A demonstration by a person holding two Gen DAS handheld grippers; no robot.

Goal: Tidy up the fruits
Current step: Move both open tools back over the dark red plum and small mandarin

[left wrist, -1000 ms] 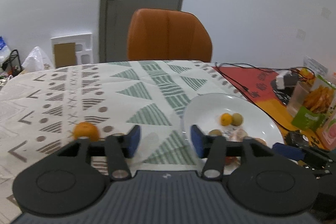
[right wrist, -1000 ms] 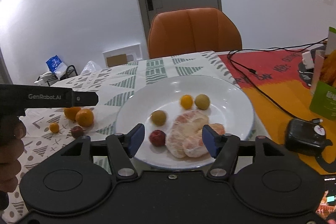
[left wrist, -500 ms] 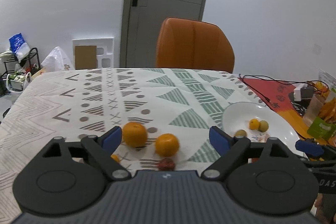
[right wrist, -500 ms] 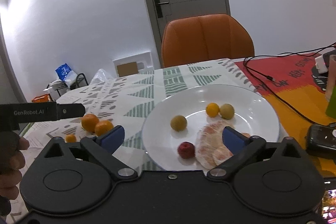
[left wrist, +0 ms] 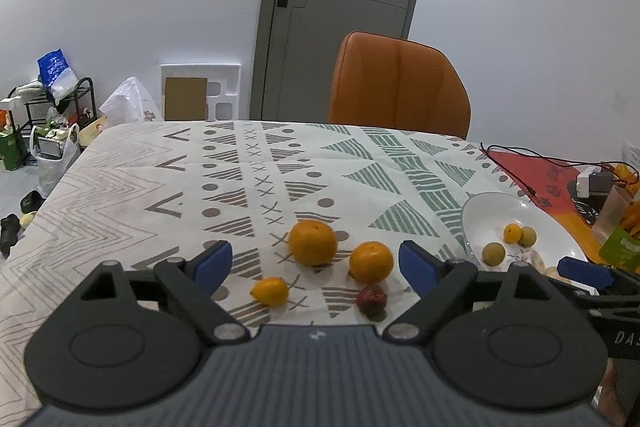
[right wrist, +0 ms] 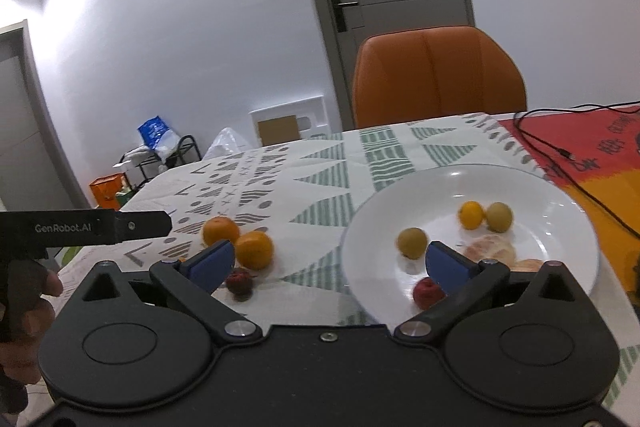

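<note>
Two oranges (left wrist: 313,242) (left wrist: 371,261), a small yellow fruit (left wrist: 269,291) and a dark red fruit (left wrist: 371,300) lie on the patterned tablecloth, framed by my open left gripper (left wrist: 315,263), which holds nothing. To the right, the white plate (right wrist: 560,195) carries several small fruits: a yellow one (right wrist: 471,215), two greenish ones (right wrist: 412,242) (right wrist: 499,216), a red one (right wrist: 427,293) and peeled citrus segments (right wrist: 490,251). My right gripper (right wrist: 327,263) is open and empty, hovering over the plate's left rim. The same oranges (right wrist: 254,249) and dark red fruit (right wrist: 239,281) appear left of it.
An orange chair (left wrist: 398,87) stands at the table's far side. A black cable (right wrist: 560,155) crosses the red-orange mat (right wrist: 592,147) right of the plate. Snack packets (left wrist: 622,227) crowd the right edge. A hand (right wrist: 24,291) holds the left gripper's body (right wrist: 80,227).
Both grippers have opened wider. The left one swung left from the plate to the loose fruits on the cloth. The right one shifted left, and the plate now sits to its right.
</note>
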